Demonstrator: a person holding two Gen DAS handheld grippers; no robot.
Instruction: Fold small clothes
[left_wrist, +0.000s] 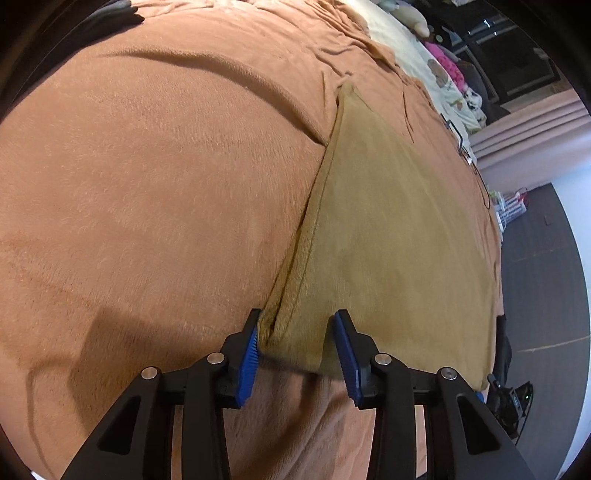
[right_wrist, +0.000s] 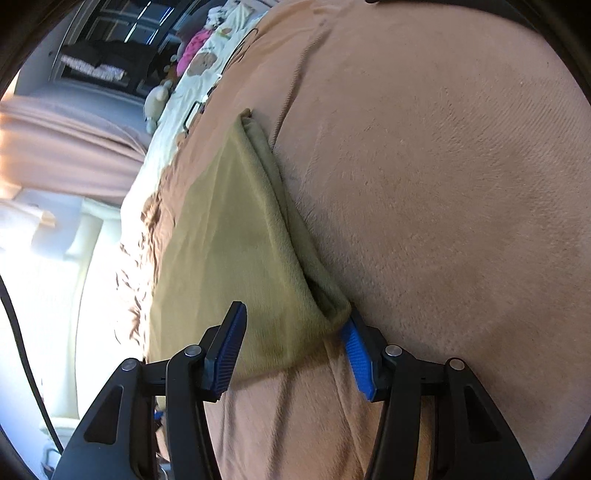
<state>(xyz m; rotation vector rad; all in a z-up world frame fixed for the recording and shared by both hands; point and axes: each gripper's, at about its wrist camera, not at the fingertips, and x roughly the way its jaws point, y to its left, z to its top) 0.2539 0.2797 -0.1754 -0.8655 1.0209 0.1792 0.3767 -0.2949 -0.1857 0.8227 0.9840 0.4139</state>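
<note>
Two claws we find spread wide, gripping nothing: left claw (left_wrist: 295, 332), right claw (right_wrist: 293, 325) | olive cloth (left_wrist: 388, 229) lies folded flat on brown fleece blanket (left_wrist: 166, 184), near corners between fingers | cream sheet (left_wrist: 424, 59), pink curtain (left_wrist: 535, 147) beyond.

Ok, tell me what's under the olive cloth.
The olive cloth lies on the orange-brown blanket, which shows all around it. Along one edge a second layer of the cloth shows beneath. Anything else under it is covered.
</note>
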